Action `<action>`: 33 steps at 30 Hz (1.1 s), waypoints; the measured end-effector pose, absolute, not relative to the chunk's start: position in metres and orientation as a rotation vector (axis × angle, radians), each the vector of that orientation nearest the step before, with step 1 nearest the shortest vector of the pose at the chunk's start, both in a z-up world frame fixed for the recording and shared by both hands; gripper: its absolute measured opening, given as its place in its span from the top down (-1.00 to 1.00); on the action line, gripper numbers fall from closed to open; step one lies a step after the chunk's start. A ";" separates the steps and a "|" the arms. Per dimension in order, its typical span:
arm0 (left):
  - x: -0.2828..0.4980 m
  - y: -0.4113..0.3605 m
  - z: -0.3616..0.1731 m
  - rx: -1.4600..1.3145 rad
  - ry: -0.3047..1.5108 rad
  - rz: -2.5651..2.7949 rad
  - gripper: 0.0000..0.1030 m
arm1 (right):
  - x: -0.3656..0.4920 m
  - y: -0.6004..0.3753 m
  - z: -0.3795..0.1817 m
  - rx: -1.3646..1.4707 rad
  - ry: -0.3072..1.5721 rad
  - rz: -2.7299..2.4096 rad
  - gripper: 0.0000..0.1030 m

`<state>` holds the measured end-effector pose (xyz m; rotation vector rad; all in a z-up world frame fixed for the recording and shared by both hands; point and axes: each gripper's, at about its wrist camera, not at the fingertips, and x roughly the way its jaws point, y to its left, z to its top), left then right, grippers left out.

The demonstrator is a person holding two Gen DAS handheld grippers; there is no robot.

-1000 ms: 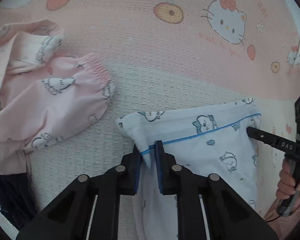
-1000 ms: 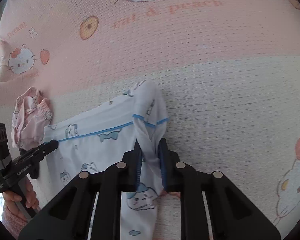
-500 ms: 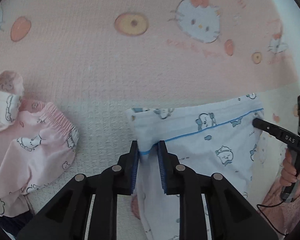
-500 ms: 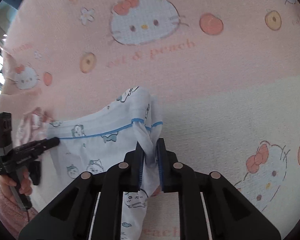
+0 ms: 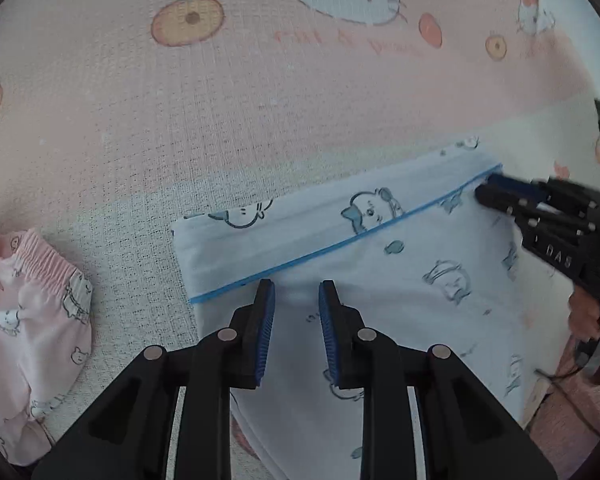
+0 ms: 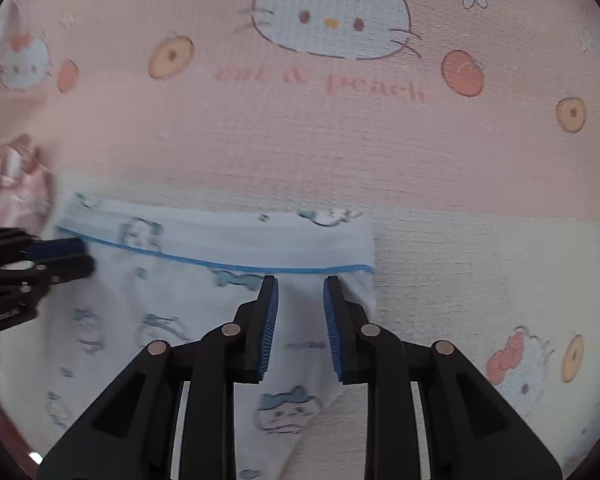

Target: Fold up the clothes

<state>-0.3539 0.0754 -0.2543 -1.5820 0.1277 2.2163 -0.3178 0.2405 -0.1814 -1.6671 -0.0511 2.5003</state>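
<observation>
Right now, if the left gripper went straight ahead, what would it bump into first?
Probably the blue-piped waistband of the white pyjama pants, just ahead of the left gripper's open jaws. Beyond lies the Hello Kitty blanket; depth is unclear.

A textured bedspread point(image 6: 480, 264) fills both views: pink on the far side with cat faces, peaches and "eat & peach" lettering point(image 6: 320, 82), cream nearer, softly lit.

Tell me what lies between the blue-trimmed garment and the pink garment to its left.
Only bare waffle-textured blanket separates the pale blue garment from the pink garment, shown in the left wrist view.
</observation>
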 end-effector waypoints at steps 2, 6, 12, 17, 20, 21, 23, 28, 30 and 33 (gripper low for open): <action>-0.351 0.065 -0.238 -1.576 0.156 2.346 0.52 | -0.310 0.258 -0.184 -1.653 -0.001 2.466 0.64; -0.318 0.093 -0.215 -1.432 0.061 2.233 0.39 | -0.283 0.276 -0.165 -1.639 0.190 2.500 0.56; -0.280 0.151 -0.254 -1.482 0.292 2.051 0.26 | -0.264 0.223 -0.179 -1.846 0.124 2.624 0.52; -0.283 0.104 -0.240 -1.530 0.279 2.116 0.26 | -0.272 0.241 -0.173 -1.774 0.072 2.631 0.47; -0.308 0.098 -0.230 -1.505 0.143 2.138 0.26 | -0.282 0.240 -0.153 -1.761 0.058 2.713 0.40; -0.318 0.099 -0.229 -1.506 0.098 2.139 0.26 | -0.290 0.232 -0.154 -1.801 0.042 2.729 0.40; -0.339 0.105 -0.243 -1.537 0.063 2.117 0.26 | -0.308 0.222 -0.170 -1.883 -0.010 2.695 0.40; -0.364 0.102 -0.248 -1.514 0.140 2.226 0.26 | -0.332 0.242 -0.180 -1.815 -0.025 2.645 0.41; -0.371 0.091 -0.239 -1.526 0.173 2.396 0.26 | -0.337 0.261 -0.169 -1.673 0.020 2.616 0.40; -0.358 0.084 -0.226 -1.488 -0.030 2.296 0.25 | -0.337 0.283 -0.158 -1.655 0.168 2.561 0.35</action>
